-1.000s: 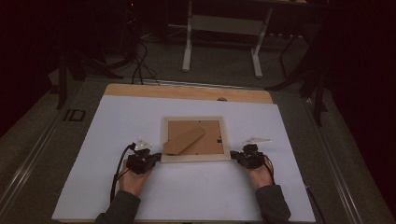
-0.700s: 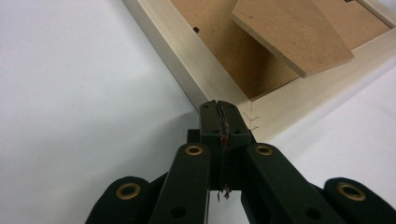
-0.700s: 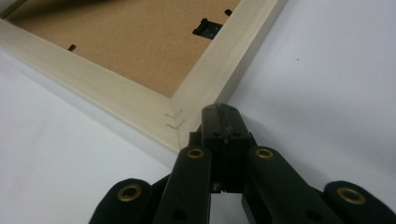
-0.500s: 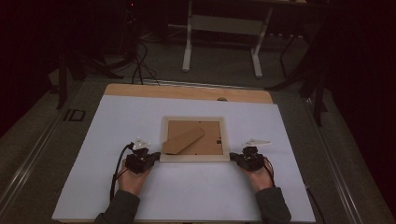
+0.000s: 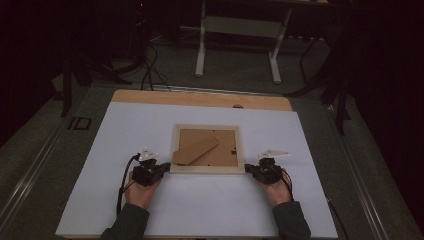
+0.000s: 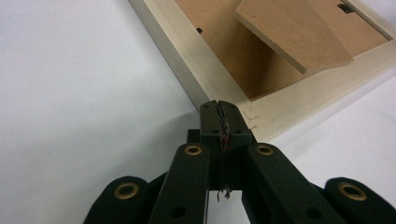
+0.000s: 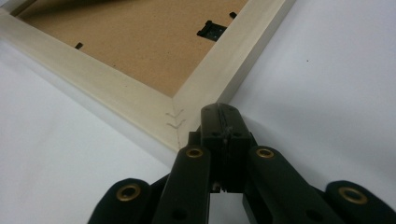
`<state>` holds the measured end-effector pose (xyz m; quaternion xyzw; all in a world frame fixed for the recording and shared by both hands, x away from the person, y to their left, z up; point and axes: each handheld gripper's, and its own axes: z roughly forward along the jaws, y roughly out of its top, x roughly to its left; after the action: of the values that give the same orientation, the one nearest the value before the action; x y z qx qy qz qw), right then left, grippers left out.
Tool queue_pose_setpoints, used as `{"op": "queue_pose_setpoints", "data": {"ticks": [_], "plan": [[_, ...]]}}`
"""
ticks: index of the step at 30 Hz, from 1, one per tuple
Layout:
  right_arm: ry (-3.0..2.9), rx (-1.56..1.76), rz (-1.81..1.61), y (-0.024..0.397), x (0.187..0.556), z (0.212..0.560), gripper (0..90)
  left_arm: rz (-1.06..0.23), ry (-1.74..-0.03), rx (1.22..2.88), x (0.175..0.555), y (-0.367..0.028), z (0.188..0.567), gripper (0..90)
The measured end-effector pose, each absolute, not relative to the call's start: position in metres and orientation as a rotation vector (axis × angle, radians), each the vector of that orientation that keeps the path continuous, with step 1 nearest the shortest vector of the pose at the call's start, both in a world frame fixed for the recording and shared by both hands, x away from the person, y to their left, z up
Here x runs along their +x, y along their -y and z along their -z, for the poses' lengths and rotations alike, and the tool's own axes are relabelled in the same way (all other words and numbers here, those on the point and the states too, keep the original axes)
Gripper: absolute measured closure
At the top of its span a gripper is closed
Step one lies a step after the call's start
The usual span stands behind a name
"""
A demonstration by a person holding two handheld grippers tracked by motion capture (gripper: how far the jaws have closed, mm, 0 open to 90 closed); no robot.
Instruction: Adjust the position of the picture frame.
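a: picture frame (image 5: 206, 149) lies face down in the middle of the white bench (image 5: 125, 125), brown backing up, pale wood border all round.

b: and a tool at each near corner. left tool (image 5: 163, 169) sits at the frame's near left corner, right tool (image 5: 250, 170) at the near right one.

a: jaws on both are pressed together, nothing between them. in the left gripper view the left tool (image 6: 219, 105) has its closed tip right at the corner of the frame (image 6: 196, 60), touching or just short of it, i can't tell which.

b: same on the other side. the right gripper view has the right tool (image 7: 219, 109) closed, tip against the mitred corner of the frame (image 7: 210, 79), just beside the two little staple marks.

a: neither one has hold of anything, then. tips only at the edges.

b: right. the stand (image 5: 196, 150), that loose brown flap, lies slanted across the backing, and in the left gripper view the stand (image 6: 294, 30) is lifted a bit off the board.

a: small black clip (image 7: 211, 29) on the backing near the right border, seen from the right gripper view.

b: hands come in from the bottom, dark sleeves, one on each tool. a cable loops off the left one down the bench.

a: a strip of bare wood runs along the far edge of the bench, and beyond it a dark floor with a metal table base (image 5: 239, 37).
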<state>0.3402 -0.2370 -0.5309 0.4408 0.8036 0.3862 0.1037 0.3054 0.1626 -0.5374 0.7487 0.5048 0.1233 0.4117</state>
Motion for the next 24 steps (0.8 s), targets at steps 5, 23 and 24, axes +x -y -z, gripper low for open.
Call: {"op": "queue_pose_setpoints", "data": {"ticks": [5,23,24], "plan": [[-2.341,1.297,-1.154,0.242,0.341,0.533,80.4,-0.305,-1.265,1.876,0.305,-0.167,0.536,78.9],[-2.195,1.314,-1.197,0.261,0.339,0.522,60.8,-0.354,-1.242,1.808,0.301,-0.187,0.511,65.8],[-2.195,1.312,-1.193,0.26,0.339,0.522,60.8,-0.357,-1.241,1.802,0.3,-0.188,0.509,65.7]]}}
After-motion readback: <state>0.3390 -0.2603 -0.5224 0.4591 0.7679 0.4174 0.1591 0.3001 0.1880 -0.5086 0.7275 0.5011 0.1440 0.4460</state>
